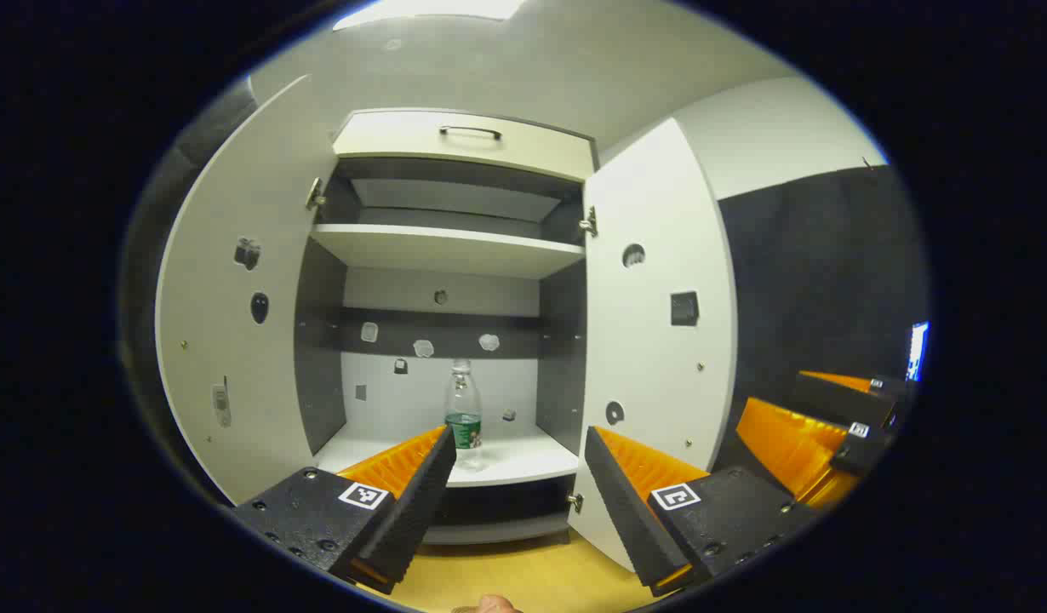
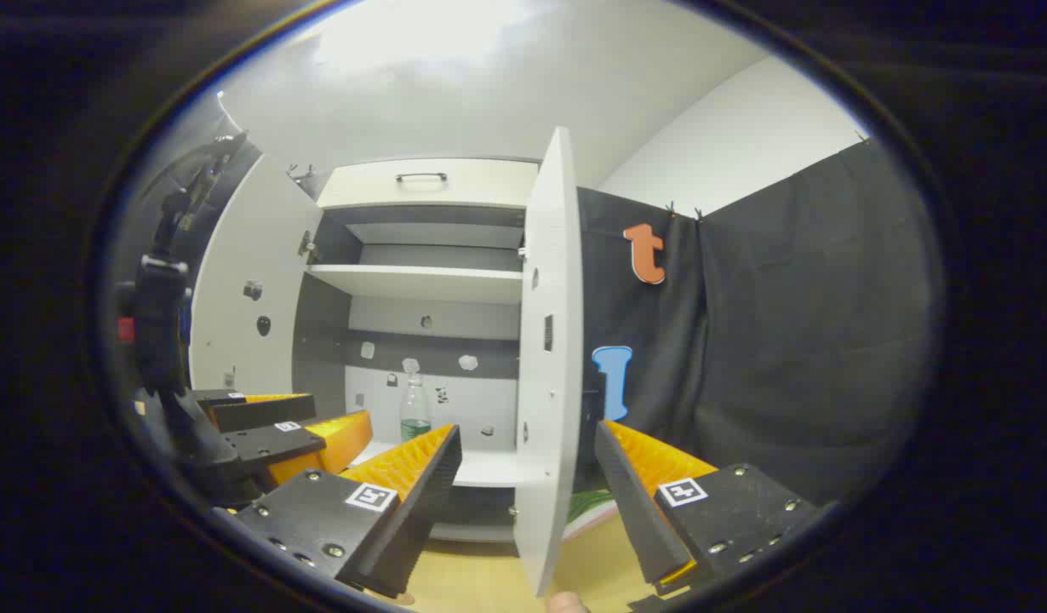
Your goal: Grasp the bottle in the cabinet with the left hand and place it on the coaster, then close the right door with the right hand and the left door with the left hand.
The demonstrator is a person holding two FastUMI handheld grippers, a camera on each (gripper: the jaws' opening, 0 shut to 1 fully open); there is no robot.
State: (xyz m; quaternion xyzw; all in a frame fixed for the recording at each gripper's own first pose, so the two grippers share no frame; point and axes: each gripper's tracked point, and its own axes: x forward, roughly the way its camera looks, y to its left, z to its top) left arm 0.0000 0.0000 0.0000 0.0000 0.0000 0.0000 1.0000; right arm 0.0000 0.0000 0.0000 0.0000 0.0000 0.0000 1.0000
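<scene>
One cabinet [image 1: 455, 247] stands open on a wooden desk [image 1: 523, 579], its two doors swung wide and its single drawer [image 1: 464, 140] shut at the top. In the left gripper view, the left door [image 1: 234, 340] hangs open at far left, with two shelves visible inside: an upper shelf [image 1: 447, 247] and the cabinet floor [image 1: 523, 460] below. One bottle [image 1: 463, 413] stands upright on that floor, cap up, long axis vertical, a green label round its lower half, slightly left of centre and apart from the walls. The left gripper [image 1: 519, 477] hovers in front of the cabinet, jaws apart and holding nothing, the bottle seen just above its left finger. The right door [image 1: 651, 340] stands open further right, and the right gripper [image 1: 830, 434] shows at far right.

In the right gripper view, the left gripper [image 2: 277, 434] appears at lower left, then the bottle [image 2: 414, 409] upright inside, then the right door [image 2: 549, 358] edge-on. The right gripper [image 2: 528, 485] has its jaws apart, one on each side of that door's edge, not touching it.
</scene>
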